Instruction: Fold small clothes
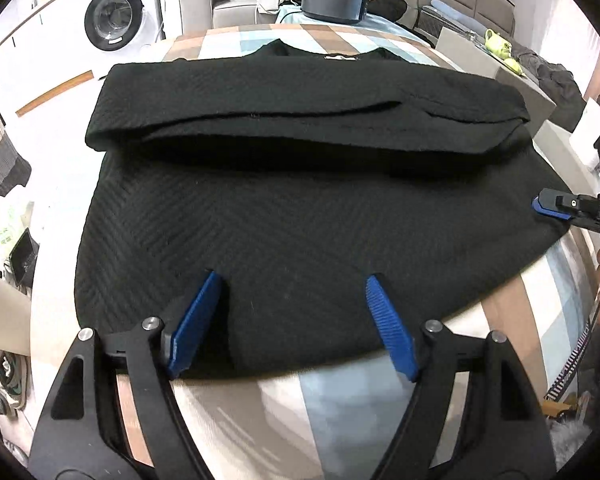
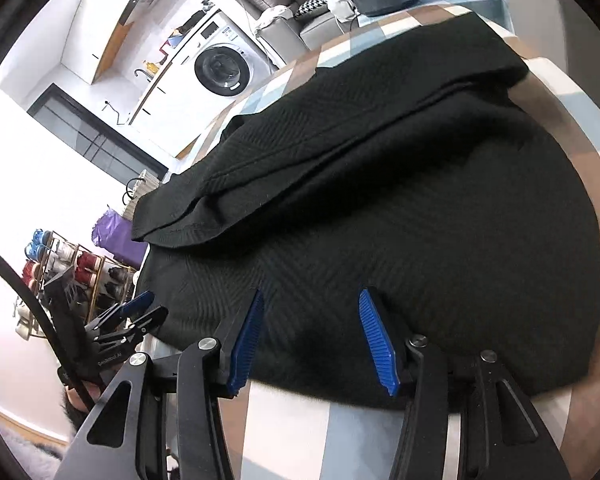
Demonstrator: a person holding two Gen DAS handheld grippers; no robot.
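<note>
- The black top [image 1: 300, 216] lies flat on the worktop [image 1: 340, 412], which has a checked cloth on it. The sleeves are already folded across the upper part, and the bottom hem is the edge nearest the cameras.
- The left claw [image 1: 292, 320] is spread wide. It sits over the near hem and holds nothing.
- The right claw [image 2: 310, 338] is spread wide too. It sits over the near hem on the other side, also with nothing in it.
- I think the next step is to grab the hem and fold it up to the neck.
- To do it well, each claw should go low and get one finger under the hem and one on top. I cannot tell yet if any finger is under the cloth.
- Both claws should pinch all the layers, near the two corners.
- Then they should lift together, at the same speed, so the fold stays straight.
- The folded sleeves could slip, so move slowly.
- Count: one black top, two claws, four blue fingers [image 1: 198, 320], one worktop.
</note>
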